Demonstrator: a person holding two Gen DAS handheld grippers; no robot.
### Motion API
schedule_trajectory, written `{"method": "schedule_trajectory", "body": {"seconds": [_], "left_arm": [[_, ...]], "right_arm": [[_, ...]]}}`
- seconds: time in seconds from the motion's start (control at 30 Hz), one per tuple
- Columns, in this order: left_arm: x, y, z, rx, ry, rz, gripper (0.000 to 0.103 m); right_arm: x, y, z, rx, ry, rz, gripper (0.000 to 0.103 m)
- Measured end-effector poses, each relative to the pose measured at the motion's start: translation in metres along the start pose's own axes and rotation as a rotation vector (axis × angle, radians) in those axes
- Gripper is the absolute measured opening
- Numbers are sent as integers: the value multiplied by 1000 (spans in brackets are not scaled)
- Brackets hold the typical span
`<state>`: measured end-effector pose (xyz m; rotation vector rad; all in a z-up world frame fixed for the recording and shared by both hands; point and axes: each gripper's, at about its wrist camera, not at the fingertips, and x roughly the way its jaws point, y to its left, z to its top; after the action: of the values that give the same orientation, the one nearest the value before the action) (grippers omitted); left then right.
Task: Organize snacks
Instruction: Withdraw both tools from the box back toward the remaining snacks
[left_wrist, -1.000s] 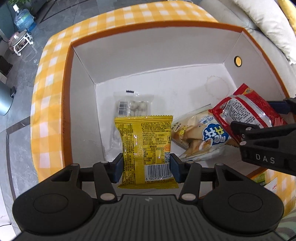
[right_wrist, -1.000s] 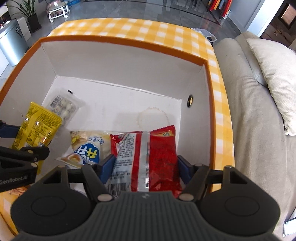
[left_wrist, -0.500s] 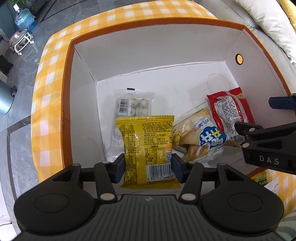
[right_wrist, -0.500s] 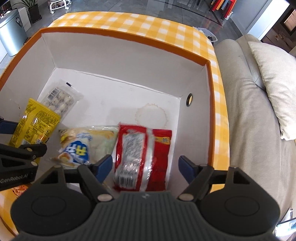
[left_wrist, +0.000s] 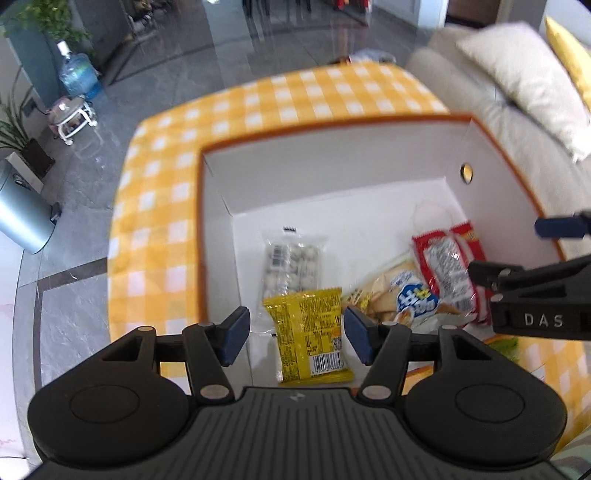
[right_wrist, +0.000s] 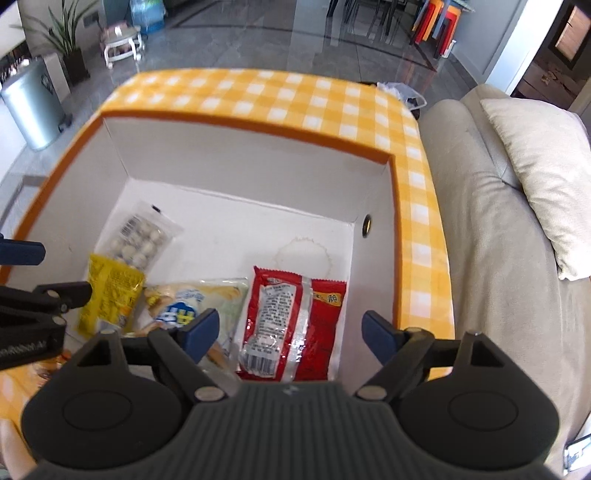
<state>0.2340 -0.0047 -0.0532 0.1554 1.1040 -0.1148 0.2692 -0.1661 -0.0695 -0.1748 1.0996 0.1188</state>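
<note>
An orange-rimmed white box holds several snacks. A yellow packet lies on its floor below my open, empty left gripper. A red packet lies at the right under my open, empty right gripper. Between them lies a pale bag with blue print. A clear pack of white balls lies behind the yellow packet. Both grippers are above the box's near edge.
The box sits on a yellow checked cloth. A beige sofa with a cushion is on the right. A bin, water bottle and plants stand on the floor at left.
My left gripper opened and dropped the yellow packet onto the box floor. My right gripper released the red packet earlier. Both grippers have pulled up and back from the box.
</note>
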Motion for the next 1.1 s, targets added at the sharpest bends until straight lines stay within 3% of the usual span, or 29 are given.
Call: {"method": "schedule_trajectory", "body": {"seconds": [0.2, 0.5, 0.8, 1.1], "left_arm": [[-31, 5, -15, -23, -83, 20, 69], [-66, 7, -56, -33, -143, 13, 70], [-90, 10, -97, -21, -130, -10, 70], [-86, 11, -136, -45, -69, -25, 71]], "right_arm": [[-32, -1, -19, 62, -117, 47, 82], [-78, 3, -71, 152, -251, 85, 82], [-98, 13, -129, 158, -252, 101, 82], [-98, 22, -173, 112, -216, 74, 82]]}}
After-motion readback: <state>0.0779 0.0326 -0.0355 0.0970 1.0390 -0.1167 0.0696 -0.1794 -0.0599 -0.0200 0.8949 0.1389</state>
